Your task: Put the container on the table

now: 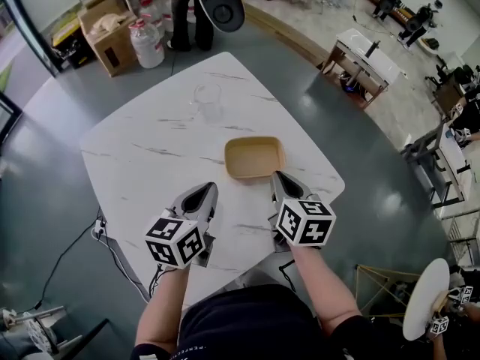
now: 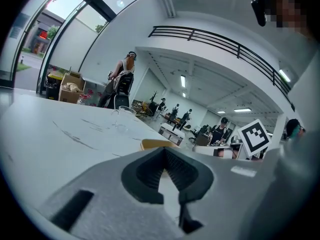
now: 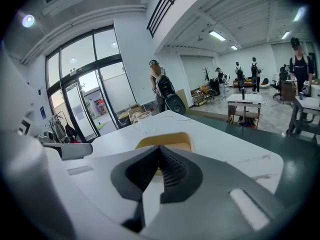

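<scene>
A shallow tan container (image 1: 255, 157) sits empty on the white marble table (image 1: 150, 156), right of its middle. My right gripper (image 1: 276, 177) is shut with nothing in it, its tip just short of the container's near rim. To the left, my left gripper (image 1: 210, 188) is also shut and empty, apart from the container. In the right gripper view the container (image 3: 167, 140) lies straight beyond the closed right gripper (image 3: 160, 148). The left gripper view shows the container's rim (image 2: 156, 144) just over the closed left gripper (image 2: 164, 149).
A clear glass (image 1: 208, 100) stands upright on the table beyond the container. Past the far edge are a person (image 1: 187, 13), a water jug (image 1: 148, 43) and an open cardboard box (image 1: 109, 28). A cable (image 1: 75, 246) runs over the floor at left.
</scene>
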### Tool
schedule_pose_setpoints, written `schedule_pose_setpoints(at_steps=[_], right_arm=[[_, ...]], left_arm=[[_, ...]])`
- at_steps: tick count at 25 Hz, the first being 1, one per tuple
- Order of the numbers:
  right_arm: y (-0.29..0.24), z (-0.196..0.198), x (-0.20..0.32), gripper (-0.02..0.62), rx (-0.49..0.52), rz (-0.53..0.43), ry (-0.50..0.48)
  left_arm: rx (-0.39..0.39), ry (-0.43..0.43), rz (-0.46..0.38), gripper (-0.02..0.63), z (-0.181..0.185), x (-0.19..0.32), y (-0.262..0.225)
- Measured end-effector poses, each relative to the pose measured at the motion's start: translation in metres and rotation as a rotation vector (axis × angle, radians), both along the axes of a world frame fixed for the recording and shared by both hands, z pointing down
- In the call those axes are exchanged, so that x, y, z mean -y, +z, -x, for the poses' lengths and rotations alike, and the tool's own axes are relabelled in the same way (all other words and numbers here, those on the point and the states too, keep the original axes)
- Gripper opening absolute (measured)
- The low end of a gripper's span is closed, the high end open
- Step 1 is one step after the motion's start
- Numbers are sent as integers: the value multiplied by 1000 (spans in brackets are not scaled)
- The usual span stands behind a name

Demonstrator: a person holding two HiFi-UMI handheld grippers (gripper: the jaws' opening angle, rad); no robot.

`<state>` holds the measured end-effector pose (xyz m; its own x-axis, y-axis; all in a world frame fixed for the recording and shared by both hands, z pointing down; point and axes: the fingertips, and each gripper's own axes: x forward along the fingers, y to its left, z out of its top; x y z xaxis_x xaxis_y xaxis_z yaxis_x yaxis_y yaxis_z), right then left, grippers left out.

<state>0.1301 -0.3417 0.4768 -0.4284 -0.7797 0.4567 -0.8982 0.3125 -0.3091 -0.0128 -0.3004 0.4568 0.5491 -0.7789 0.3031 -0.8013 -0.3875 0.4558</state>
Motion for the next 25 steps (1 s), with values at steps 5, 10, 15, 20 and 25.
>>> schedule_pose_setpoints(at_steps=[5, 10, 15, 20, 25], right_arm=[[-12, 20, -17, -2, 1, -21, -34], [-19, 36, -31, -2, 22, -35, -65], [-24, 53, -47, -2, 20, -46, -110], [-29, 71, -65, -2, 13, -59, -157], [-34, 80, -82, -2, 7, -67, -178]], left_arm=[[0, -9, -7, -6, 11, -13, -6], [13, -51, 0, -8, 29, -26, -5], [33, -80, 10, -7, 43, -38, -7], [51, -74, 4, -6, 48, -51, -9], [59, -69, 5, -8, 52, -65, -9]])
